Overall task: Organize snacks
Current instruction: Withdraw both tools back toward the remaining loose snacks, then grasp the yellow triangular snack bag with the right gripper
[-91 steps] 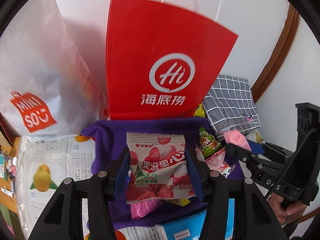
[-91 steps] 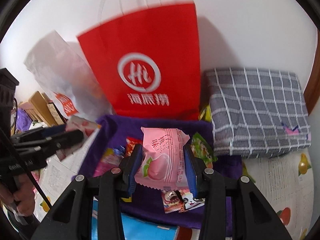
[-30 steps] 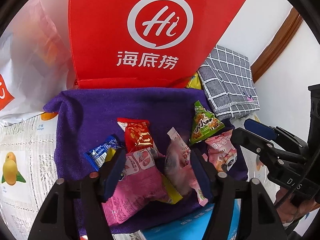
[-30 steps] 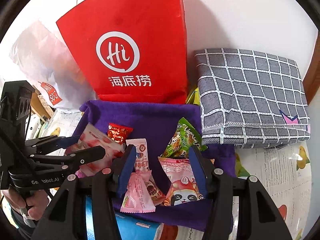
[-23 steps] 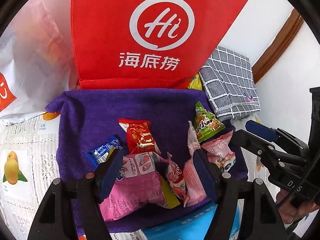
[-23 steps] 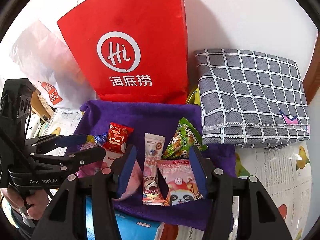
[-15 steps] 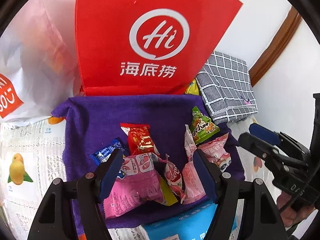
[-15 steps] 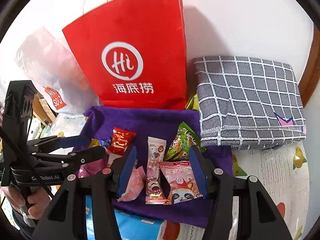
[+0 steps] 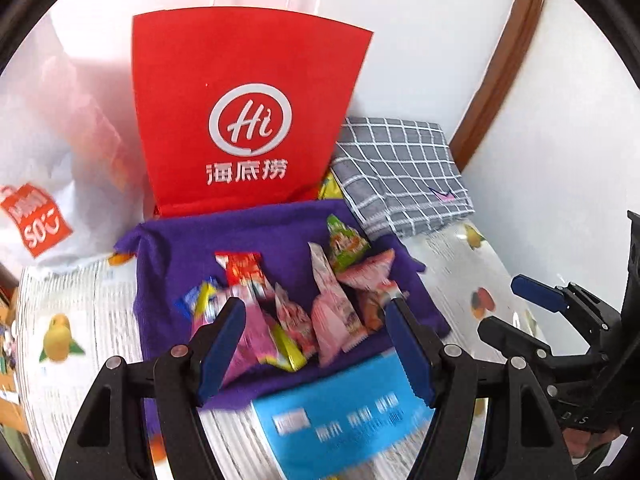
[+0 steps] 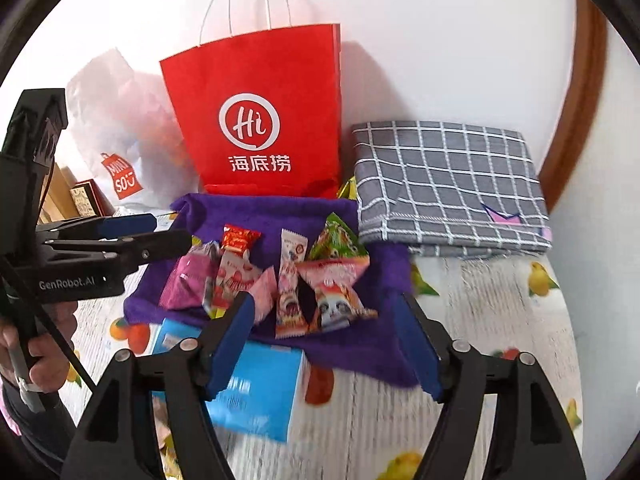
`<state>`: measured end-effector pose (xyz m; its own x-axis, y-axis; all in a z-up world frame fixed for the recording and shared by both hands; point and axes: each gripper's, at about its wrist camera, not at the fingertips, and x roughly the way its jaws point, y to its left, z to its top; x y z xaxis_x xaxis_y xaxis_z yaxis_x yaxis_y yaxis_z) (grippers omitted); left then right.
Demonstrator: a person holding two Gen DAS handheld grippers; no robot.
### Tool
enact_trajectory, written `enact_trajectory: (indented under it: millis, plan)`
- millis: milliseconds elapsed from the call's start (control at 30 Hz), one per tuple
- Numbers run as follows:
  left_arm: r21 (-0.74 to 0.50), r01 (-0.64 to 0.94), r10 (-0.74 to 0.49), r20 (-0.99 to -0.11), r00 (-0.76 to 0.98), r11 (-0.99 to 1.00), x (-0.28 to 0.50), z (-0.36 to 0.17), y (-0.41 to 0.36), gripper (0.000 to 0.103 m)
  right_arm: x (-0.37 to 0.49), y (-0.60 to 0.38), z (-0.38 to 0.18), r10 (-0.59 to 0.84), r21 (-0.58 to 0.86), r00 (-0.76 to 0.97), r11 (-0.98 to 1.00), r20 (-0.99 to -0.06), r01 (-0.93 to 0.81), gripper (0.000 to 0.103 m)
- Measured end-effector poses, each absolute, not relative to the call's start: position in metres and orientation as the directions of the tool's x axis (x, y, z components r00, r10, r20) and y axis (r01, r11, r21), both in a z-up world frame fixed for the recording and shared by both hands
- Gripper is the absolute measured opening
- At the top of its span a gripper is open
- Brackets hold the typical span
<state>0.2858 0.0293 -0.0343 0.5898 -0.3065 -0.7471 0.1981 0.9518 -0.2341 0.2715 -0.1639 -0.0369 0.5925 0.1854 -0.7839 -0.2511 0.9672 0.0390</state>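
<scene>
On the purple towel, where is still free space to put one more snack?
The back strip of the purple towel, just before the red bag, is bare, and so is its right edge toward the grey checked cloth. The middle and front-left are crowded with snack packets.

The red paper bag bears a white circled "Hi" over "海底捞"; the white plastic bag carries a red tag reading "MINISO", partly legible; the left gripper has "GenRobot.AI" on its body; print on the blue box is too blurred to read.
</scene>
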Motion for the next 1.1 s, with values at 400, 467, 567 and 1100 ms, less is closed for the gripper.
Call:
enact_trajectory:
  millis: [400, 467, 567, 1100]
  plan:
    - [-0.165, 0.129, -0.209, -0.737, 0.643, 0.978, 0.184, -0.02, 0.043, 0.076, 0.195, -0.153, -0.023, 0.167, 0.009, 0.621, 0.968, -0.766, -0.249, 0.08]
    - [-0.182, 0.149, -0.234, -0.719, 0.654, 0.972, 0.17, -0.018, 0.047, 0.076, 0.184, -0.154, -0.024, 0.154, 0.012, 0.63, 0.975, -0.761, -0.224, 0.08]
    - [-0.176, 0.131, -0.218, -0.706, 0.674, 0.976, 0.15, -0.016, 0.051, 0.076, 0.171, -0.157, -0.025, 0.144, 0.015, 0.643, 0.979, -0.752, -0.201, 0.081]
    - [-0.183, -0.002, -0.141, -0.764, 0.629, 0.983, 0.108, -0.049, 0.091, 0.074, 0.127, -0.154, -0.073, 0.13, 0.027, 0.586, 0.983, -0.8, -0.181, 0.08]
